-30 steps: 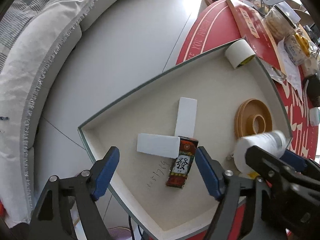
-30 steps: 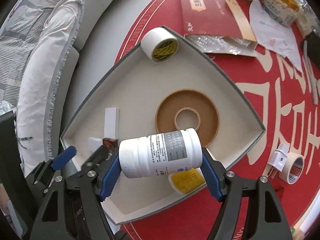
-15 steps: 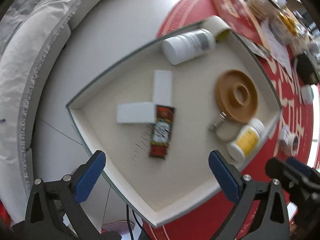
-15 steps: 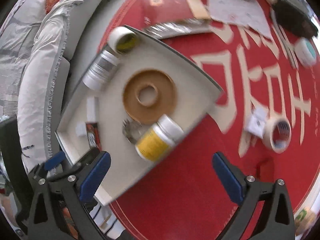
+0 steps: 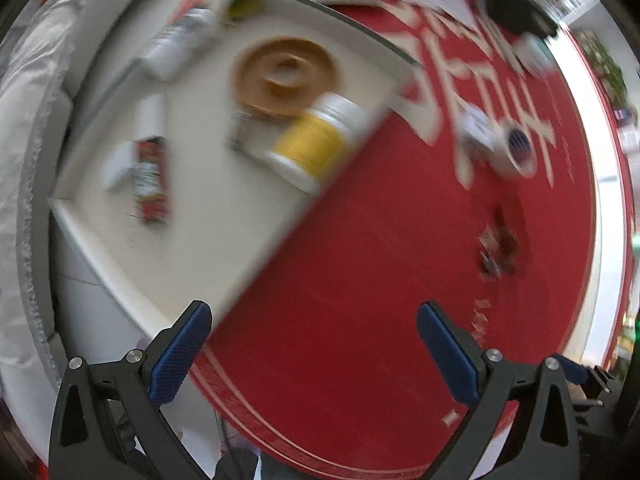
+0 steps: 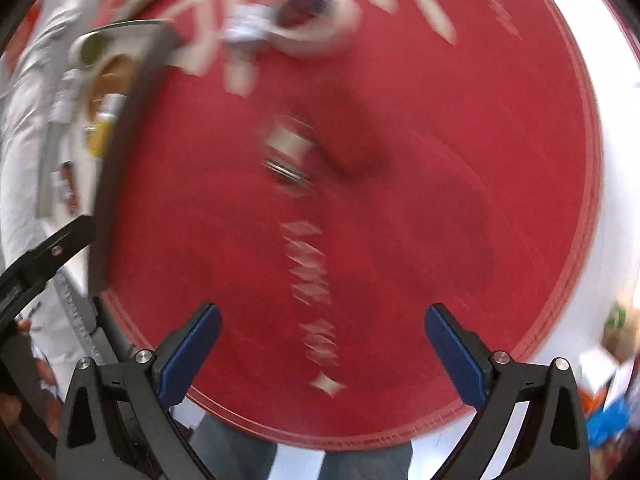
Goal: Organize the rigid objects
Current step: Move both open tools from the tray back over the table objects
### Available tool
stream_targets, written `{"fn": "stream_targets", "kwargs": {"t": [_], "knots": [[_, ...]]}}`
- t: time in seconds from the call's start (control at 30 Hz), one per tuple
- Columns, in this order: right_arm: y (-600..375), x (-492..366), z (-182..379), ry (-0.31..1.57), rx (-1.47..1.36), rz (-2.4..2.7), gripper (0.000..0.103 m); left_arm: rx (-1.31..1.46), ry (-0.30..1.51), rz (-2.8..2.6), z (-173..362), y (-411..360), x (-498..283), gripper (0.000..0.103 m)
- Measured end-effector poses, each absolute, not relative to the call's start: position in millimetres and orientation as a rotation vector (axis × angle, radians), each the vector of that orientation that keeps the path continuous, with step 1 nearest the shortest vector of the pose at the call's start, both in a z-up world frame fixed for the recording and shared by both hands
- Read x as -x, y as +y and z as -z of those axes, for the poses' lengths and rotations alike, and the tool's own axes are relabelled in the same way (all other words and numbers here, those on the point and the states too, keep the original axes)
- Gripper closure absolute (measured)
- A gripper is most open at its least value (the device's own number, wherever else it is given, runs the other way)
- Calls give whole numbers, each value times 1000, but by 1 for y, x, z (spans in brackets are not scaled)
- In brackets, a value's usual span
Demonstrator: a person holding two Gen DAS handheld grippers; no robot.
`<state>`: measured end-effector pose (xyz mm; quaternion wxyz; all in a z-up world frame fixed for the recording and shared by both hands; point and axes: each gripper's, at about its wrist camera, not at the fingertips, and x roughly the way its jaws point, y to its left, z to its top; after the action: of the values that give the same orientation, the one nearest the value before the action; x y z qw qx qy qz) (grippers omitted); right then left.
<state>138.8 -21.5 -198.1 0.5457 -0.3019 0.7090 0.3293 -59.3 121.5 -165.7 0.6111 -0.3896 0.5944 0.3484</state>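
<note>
Both hand-held grippers have swung off the tray onto the red bench, and the white bottle is now let go.
Left hand-held gripper (image 5: 314, 354) and right hand-held gripper (image 6: 322, 354) gape wide, empty. White bottle (image 5: 176, 46) lies at the tray's (image 5: 224, 264) far edge; yellow bottle (image 5: 316, 148) against the edge facing the bench (image 5: 360, 280) middle.

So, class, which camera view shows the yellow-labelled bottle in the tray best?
The left wrist view. There the yellow-labelled bottle lies on its side, whole though blurred, near the tray edge beside the brown ring. The right wrist view shows only a small, smeared yellow sliver of it at the far left.
</note>
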Motion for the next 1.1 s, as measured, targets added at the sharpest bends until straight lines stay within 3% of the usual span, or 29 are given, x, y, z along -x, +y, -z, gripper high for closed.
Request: {"fn": "stream_targets", "kwargs": {"t": [0.27,0.57,1.1], "knots": [[-66,-175,210,1732,689,-680,1,839,1413,-728,178,76,-21,0],[-87,-203,210,1761,655,-704,1,859,1357,-772,200,97,-89,0],[-86,-216,204,1754,634,-749,1,798,1460,-871,212,108,-73,0]]}}
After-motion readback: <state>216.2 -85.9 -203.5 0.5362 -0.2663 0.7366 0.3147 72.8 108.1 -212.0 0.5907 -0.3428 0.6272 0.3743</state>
